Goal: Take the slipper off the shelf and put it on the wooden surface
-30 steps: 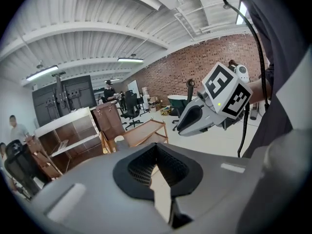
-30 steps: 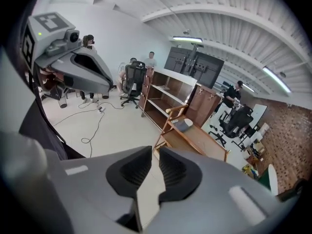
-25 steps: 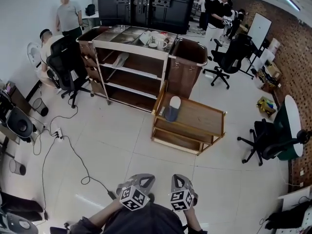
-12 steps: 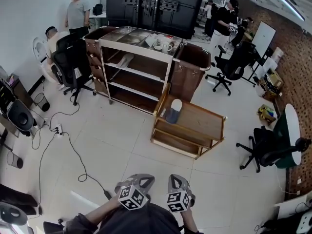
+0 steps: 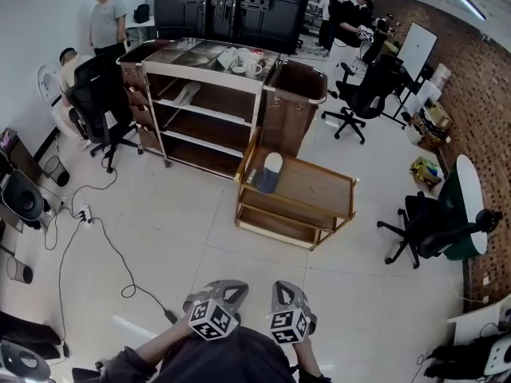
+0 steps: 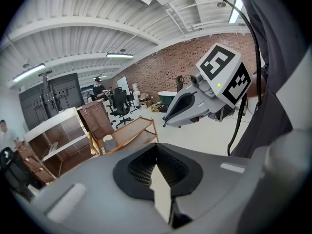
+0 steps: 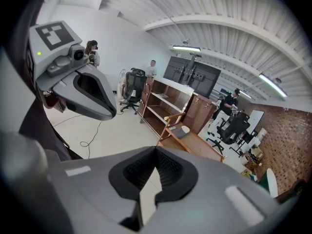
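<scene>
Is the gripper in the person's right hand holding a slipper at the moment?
No: the right gripper has its jaws shut together with nothing between them, pointing across open floor.

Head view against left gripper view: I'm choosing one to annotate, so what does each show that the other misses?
Only the head view shows the floor cable. Only the left gripper view shows the left hand-held gripper's jaws closed together on nothing, plus the ceiling lights. Both show the right hand-held gripper, the wooden cart and the brown shelf unit.
</scene>
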Available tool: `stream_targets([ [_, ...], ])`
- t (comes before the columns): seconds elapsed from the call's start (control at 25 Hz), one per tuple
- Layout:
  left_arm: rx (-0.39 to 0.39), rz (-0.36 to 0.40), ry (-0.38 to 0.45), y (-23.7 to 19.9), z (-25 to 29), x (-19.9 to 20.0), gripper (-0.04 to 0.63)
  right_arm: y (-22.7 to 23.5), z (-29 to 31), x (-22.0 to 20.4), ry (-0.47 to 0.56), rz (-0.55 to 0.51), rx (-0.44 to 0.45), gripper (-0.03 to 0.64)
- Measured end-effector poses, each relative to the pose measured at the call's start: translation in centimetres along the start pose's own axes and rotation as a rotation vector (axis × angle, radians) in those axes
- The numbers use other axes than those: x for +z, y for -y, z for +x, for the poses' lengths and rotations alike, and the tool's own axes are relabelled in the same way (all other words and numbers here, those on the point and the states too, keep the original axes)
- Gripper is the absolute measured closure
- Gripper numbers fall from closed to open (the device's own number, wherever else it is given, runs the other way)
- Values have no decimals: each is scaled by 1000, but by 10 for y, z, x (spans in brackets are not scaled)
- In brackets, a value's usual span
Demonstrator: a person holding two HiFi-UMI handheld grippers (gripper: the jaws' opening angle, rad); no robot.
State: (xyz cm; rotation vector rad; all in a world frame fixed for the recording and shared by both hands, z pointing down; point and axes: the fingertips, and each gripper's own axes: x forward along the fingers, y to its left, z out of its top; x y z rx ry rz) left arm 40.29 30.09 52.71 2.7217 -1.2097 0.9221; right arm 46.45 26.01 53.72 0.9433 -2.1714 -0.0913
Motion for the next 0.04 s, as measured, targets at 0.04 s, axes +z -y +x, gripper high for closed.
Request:
stream_targets([
  [0.04,-2,1,-1,1,2,-1,578,0,1,-2,1,1,1,615],
])
